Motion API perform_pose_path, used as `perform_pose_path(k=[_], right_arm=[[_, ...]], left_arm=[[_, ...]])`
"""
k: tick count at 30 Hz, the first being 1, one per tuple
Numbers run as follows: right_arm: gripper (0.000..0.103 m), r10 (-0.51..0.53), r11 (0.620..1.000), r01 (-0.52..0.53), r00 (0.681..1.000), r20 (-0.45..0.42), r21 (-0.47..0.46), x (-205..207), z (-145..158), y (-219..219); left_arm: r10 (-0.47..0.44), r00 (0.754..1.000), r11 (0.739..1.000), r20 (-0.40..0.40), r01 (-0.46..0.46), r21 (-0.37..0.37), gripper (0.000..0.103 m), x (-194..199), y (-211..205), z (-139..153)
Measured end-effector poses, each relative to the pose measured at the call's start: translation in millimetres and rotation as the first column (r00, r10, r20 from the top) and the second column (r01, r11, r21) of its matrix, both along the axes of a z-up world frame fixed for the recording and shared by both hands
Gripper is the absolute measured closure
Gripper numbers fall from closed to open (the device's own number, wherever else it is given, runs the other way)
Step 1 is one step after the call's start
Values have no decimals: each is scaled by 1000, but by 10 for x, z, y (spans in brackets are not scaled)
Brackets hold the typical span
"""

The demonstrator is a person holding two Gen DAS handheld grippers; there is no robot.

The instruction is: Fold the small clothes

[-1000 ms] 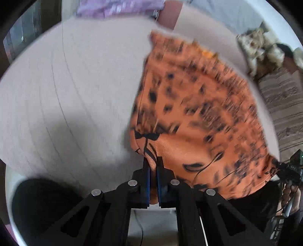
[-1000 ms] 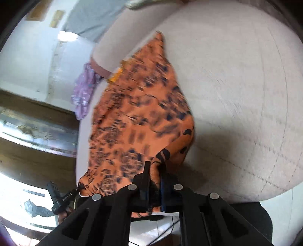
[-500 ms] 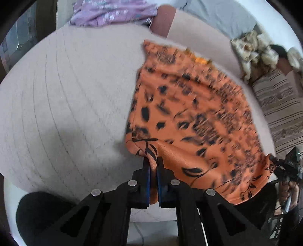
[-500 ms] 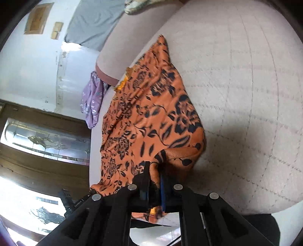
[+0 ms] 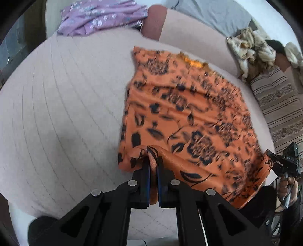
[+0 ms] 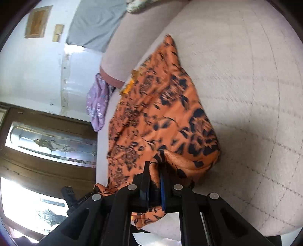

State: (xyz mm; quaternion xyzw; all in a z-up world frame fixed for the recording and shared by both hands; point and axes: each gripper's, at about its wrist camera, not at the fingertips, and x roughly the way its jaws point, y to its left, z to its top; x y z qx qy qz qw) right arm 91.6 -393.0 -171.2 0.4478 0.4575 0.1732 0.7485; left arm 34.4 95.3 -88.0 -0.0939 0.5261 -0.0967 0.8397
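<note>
An orange garment with a black flower print (image 5: 189, 117) lies spread on the pale quilted cushion (image 5: 62, 117). My left gripper (image 5: 153, 166) is shut on its near left corner, cloth bunched between the jaws. My right gripper (image 6: 154, 170) is shut on the near right corner of the same garment (image 6: 161, 117); it also shows at the right edge of the left wrist view (image 5: 284, 164). The near edge hangs over the cushion's front edge between the two grippers.
A purple flowered garment (image 5: 102, 17) lies at the back left of the cushion. A grey cloth (image 5: 208, 13) drapes the backrest. A crumpled cream cloth (image 5: 250, 49) and a striped fabric (image 5: 280, 106) lie to the right. A glazed wooden door (image 6: 47, 147) stands beyond the cushion.
Both grippers have carried the near corners forward and lower over the cushion; the garment now lies flatter and more spread out. Both stay shut on the cloth.
</note>
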Motion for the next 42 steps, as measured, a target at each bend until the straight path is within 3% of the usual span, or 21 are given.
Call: perform_pose_path(k=[4, 9, 14, 17, 21, 24, 26, 27, 28, 29, 30, 31, 33, 35, 38, 42], right_arm=[[95, -24, 999, 25, 999, -46, 24, -94, -195, -8], [95, -20, 999, 21, 1000, -11, 27, -68, -87, -22], [95, -17, 999, 18, 999, -33, 37, -33, -153, 28], [95, -8, 998, 11, 999, -47, 55, 39, -162, 35], [95, 8, 997, -9, 1000, 18, 80, 458, 129, 22], [95, -64, 994, 45, 979, 192, 101, 1029, 704, -98], [95, -162, 985, 141, 952, 259, 98, 1361, 947, -230], [90, -214, 977, 201, 943, 254, 76, 1529, 969, -285], [88, -245, 969, 240, 938, 245, 52, 1663, 934, -297], [67, -249, 968, 250, 944, 218, 24, 1841, 815, -281], [24, -246, 969, 249, 954, 174, 3, 1968, 675, -263], [16, -283, 956, 289, 954, 104, -49, 2062, 457, -253], [16, -325, 941, 329, 944, 66, -81, 1992, 219, -201], [16, -326, 942, 329, 944, 55, -67, 1799, 116, -110], [16, -321, 933, 332, 942, 96, -140, 1345, 151, 41], [16, -315, 943, 318, 948, 50, -96, 814, 117, 261]], left_arm=[[14, 999, 1000, -38, -15, -13, 97, -18, 50, -164], [-4, 1000, 1000, -5, 4, -14, 97, 23, 42, -48], [-17, 999, 1000, -49, 17, 4, 97, 96, 0, -162], [-57, 997, 998, -59, 56, -7, 97, 252, -34, -89], [-80, 996, 994, 40, 82, -67, 97, 746, -27, 376], [4, 977, 991, 212, 24, -129, 96, 1300, 69, 896], [90, 958, 991, 272, -58, -122, 88, 1771, 85, 1037], [107, 964, 991, 243, -83, -104, 52, 2029, 47, 955], [106, 976, 992, 188, -92, -86, 28, 2288, 6, 793], [110, 983, 993, 148, -101, -67, 6, 2460, -11, 637], [131, 985, 991, 108, -127, -44, 6, 2600, -13, 451], [161, 986, 987, 51, -161, -8, 7, 2715, 5, 220], [210, 977, 978, -32, -210, 9, 8, 2707, 119, -76], [240, 971, 970, 4, -240, -24, 8, 2528, 247, -100], [288, 955, 957, 68, -286, -35, 8, 2128, 399, -26], [300, 952, 948, 60, -291, -127, 8, 1542, 349, -65]])
